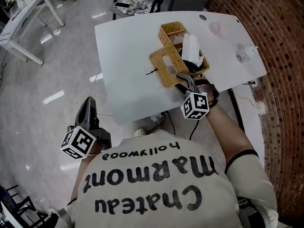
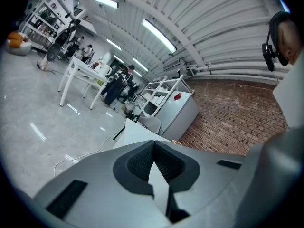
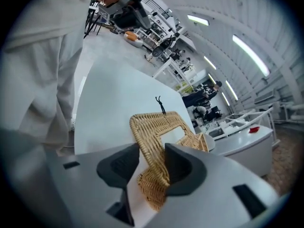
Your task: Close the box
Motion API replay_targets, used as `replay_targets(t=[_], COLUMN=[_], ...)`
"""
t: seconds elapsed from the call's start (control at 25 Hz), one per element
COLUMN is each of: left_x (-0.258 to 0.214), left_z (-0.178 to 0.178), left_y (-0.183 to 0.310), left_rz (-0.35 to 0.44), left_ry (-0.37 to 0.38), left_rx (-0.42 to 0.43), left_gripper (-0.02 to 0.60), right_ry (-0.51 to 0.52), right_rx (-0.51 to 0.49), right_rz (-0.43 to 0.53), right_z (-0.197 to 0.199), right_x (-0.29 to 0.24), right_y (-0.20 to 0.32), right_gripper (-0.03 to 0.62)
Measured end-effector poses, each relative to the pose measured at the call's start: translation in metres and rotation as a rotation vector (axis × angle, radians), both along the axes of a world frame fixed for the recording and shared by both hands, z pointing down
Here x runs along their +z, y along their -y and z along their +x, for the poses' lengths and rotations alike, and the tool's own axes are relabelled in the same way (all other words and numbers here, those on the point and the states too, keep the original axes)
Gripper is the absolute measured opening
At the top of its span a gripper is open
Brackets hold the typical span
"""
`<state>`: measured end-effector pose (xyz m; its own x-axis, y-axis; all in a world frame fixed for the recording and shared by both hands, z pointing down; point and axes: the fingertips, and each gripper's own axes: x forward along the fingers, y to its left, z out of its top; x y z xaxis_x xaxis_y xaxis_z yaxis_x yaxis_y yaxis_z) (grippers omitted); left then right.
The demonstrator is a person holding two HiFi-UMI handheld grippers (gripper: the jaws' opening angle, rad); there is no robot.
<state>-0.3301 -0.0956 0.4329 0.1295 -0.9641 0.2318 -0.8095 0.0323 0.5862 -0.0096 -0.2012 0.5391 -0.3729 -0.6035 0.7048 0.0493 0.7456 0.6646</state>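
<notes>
Right tongs: clamped on the near rim of the wicker lid, jaws roughly half apart with the woven edge filling the gap between the pads. Left tongs: tips pressed together, holding nothing, hanging off the near-left side of the table, well apart from the work.

Box toward the near right of the table, open — lid laid out flat just to its left, slotted face up. Hinged or loose: cannot tell from here. White tissue standing up out of the box, taller than the walls. Smaller basket just beyond, on the far side.

Step in hand, as a judgement: lid gripped at its near edge, swing over the box not yet begun. Next — raise that edge and carry the lid in an arc to the right, over the opening, with the pinch kept firm against slipping or twisting on such a thin woven rim. Worth minding the tissue: thread it through the slot or tuck it down, otherwise no flush seat. Then lower until level on the walls and let go.
</notes>
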Motion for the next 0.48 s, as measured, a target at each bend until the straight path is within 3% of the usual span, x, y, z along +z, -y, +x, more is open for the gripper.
replay_targets(t=[0.48], left_x=[-0.002], left_z=[-0.004], left_y=[0.008], left_rz=[0.003], left_ry=[0.012], left_rx=[0.014], left_gripper=[0.002], right_ry=[0.162], right_rx=[0.090], right_rz=[-0.019], right_z=[0.000], right_x=[-0.016], right_y=[-0.003], right_gripper=[0.163])
